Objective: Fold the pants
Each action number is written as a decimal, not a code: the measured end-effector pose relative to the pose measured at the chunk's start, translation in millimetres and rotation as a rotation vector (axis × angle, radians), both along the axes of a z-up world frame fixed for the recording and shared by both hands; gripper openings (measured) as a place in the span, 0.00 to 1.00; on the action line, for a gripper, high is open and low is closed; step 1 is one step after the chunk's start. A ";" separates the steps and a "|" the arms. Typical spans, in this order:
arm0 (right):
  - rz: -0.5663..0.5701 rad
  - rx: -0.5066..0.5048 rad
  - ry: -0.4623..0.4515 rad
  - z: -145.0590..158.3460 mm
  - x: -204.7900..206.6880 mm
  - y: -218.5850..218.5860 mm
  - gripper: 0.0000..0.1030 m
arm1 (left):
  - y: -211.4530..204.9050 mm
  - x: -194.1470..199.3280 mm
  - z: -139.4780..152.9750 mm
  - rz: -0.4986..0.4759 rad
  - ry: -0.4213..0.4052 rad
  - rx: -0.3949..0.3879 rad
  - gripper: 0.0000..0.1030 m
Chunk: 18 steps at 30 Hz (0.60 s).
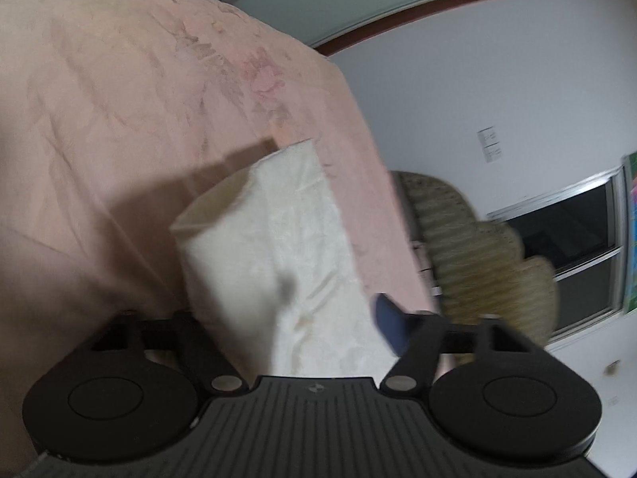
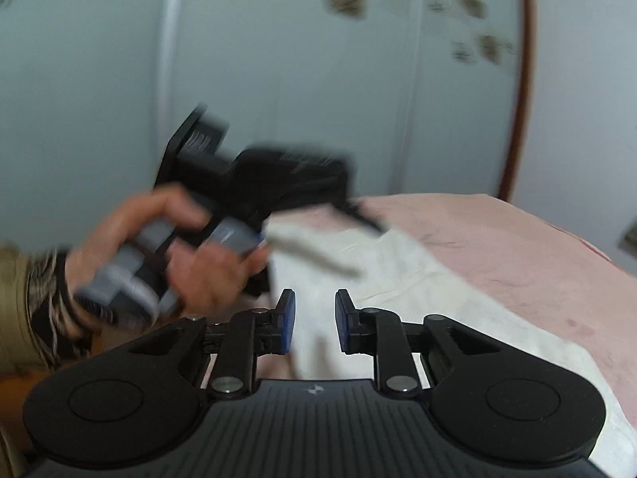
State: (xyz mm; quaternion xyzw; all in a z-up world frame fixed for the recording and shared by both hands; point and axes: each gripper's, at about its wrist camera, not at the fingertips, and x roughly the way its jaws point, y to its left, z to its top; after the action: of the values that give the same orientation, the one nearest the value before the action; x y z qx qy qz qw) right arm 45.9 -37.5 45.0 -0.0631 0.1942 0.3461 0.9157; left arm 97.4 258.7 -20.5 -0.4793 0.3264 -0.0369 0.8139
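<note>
Unlettered white pants (image 1: 286, 263), pink bedspread (image 1: 119, 99)

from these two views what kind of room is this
Most likely a bedroom in a home. The white pants lie on a bed with a pink floral bedspread, a wicker chair stands beside it, and a window is in the white wall.

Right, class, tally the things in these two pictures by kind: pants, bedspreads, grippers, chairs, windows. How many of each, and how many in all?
White pants: 1
Pink bedspread: 1
Grippers: 2, the left gripper and the right gripper
Wicker chair: 1
Window: 1
Total: 6
</note>
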 end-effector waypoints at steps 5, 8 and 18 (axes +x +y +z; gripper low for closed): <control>-0.172 -0.136 0.262 -48.5 50.7 -9.4 0.30 | -17.4 -5.1 4.5 -0.027 -0.011 0.260 0.11; -0.156 -0.064 0.260 -50.0 53.0 -18.7 0.33 | -43.0 -15.4 27.4 -0.049 -0.090 0.441 0.09; -0.267 0.267 0.313 -17.4 80.4 -96.0 0.37 | -174.5 -53.6 106.2 -0.257 -0.397 0.641 0.09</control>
State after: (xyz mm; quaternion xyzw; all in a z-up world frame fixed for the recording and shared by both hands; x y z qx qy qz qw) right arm 126.2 -133.5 27.6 0.1393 0.2928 0.2503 0.9122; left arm 43.8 84.2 85.8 -0.1396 0.2151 -0.1268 0.9582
